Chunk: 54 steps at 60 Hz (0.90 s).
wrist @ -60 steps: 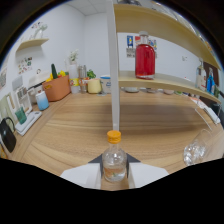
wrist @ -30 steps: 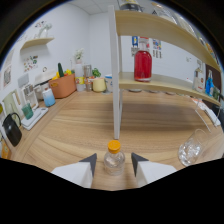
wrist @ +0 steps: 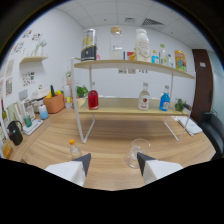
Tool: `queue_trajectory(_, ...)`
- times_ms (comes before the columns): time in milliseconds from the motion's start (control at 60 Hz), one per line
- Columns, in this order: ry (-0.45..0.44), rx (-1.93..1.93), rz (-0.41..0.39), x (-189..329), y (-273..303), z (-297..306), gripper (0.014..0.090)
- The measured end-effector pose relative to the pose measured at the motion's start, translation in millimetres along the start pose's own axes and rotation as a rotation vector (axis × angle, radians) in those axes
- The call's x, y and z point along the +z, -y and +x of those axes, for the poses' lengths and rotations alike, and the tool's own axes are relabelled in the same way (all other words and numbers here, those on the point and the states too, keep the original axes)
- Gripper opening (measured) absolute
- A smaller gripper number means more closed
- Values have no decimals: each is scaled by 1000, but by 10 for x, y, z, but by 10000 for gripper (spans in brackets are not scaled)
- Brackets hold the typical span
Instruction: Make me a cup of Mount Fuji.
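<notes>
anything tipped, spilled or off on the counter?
Nothing stands out. The small bottle with the orange cap stands upright on the wooden counter, beside one finger of the open tool. The clear glass is upright just ahead. No spill visible.

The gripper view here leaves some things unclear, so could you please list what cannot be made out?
- Small bottle, gripper view: its base sits behind the claw's left finger.
- Clear glass: contents unreadable through its transparency.
- Bottle labels on the shelf rack: too small to read.
- Claw: open, body cut off by the dark lens edge.
</notes>
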Motion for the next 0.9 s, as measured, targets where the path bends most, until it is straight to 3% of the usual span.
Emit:
queue_trajectory(250, -70, 29, -71, -112, -244, 961, 857)
queue_trajectory(483, -67, 50, 88, -97, 755, 1463, 856)
queue_trajectory(700, -45, 63, 181, 571, 1452, 1867, 851)
queue_trajectory(900, -43, 19, 151, 1325, 1497, 2057, 729)
